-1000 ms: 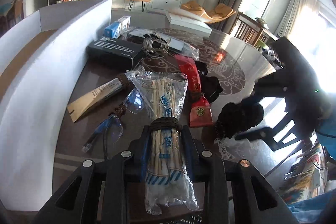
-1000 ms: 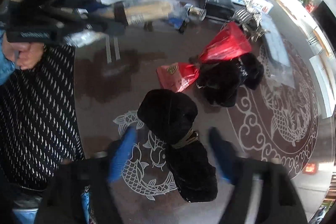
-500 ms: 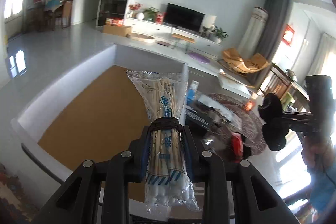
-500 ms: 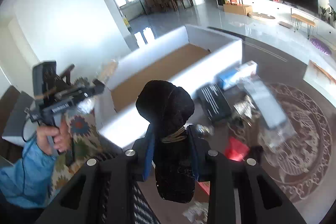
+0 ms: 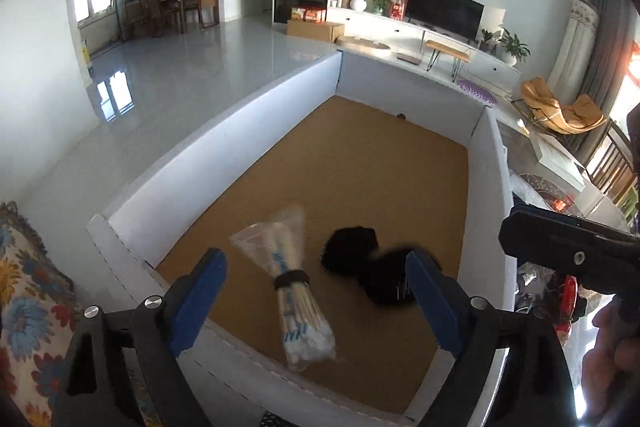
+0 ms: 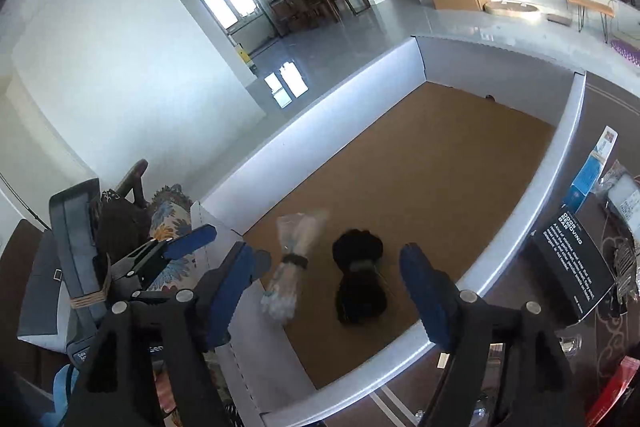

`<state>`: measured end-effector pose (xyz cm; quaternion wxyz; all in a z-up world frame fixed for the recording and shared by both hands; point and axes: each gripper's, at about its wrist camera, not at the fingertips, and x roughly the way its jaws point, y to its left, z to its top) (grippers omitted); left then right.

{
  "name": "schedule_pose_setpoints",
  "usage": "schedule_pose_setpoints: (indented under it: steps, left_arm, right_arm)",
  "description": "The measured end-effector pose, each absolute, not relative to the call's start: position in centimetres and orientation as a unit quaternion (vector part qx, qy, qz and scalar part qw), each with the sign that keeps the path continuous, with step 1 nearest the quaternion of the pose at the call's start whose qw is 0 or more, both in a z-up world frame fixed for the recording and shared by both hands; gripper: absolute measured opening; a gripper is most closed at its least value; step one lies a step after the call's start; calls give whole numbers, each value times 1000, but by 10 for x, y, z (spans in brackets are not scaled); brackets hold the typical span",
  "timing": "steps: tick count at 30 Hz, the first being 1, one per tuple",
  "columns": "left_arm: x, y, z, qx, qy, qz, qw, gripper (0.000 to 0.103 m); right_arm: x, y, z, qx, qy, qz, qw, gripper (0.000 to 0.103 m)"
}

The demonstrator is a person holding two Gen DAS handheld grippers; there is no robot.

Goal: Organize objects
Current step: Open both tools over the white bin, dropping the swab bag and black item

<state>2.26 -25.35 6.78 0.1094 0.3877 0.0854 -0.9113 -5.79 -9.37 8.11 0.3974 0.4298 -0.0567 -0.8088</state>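
Note:
A big white box (image 5: 224, 155) with a brown cardboard floor fills both views. My left gripper (image 5: 316, 297) hangs over its near end, jaws opening. A clear bag of wooden sticks (image 5: 298, 291), tied with a dark band, is blurred below and clear of the pads. Beside it in the box is a black tied bundle (image 5: 366, 269). My right gripper (image 6: 332, 291) is over the same end, jaws also opening, with the black bundle (image 6: 360, 279) loose below them and the stick bag (image 6: 292, 267) to its left. One left finger (image 6: 188, 241) shows at the left.
Right of the box, the dark patterned table holds a black carton with white print (image 6: 572, 263), a blue and white carton (image 6: 588, 175) and red bags (image 5: 568, 291). A floral cushion (image 5: 24, 287) lies left of the box. A person's hand (image 5: 608, 347) holds the right gripper.
Both grippers swung from the table to above the white box and opened. The stick bag left the left jaws and the black bundle left the right jaws; both are now down in the box.

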Motion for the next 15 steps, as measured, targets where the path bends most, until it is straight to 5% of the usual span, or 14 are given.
schedule_pose_setpoints:
  steps: [2, 9, 15]
  left_arm:
    - [28, -239, 73, 373, 75, -919, 104, 91]
    - [66, -127, 91, 335, 57, -940, -35, 96]
    - [81, -8, 46, 368, 12, -916, -160, 103]
  right_arm:
    - [-50, -76, 80, 417, -43, -821, 388, 90]
    - [-19, 47, 58, 378, -20, -875, 303, 96]
    - [3, 172, 19, 397, -3, -905, 150, 100]
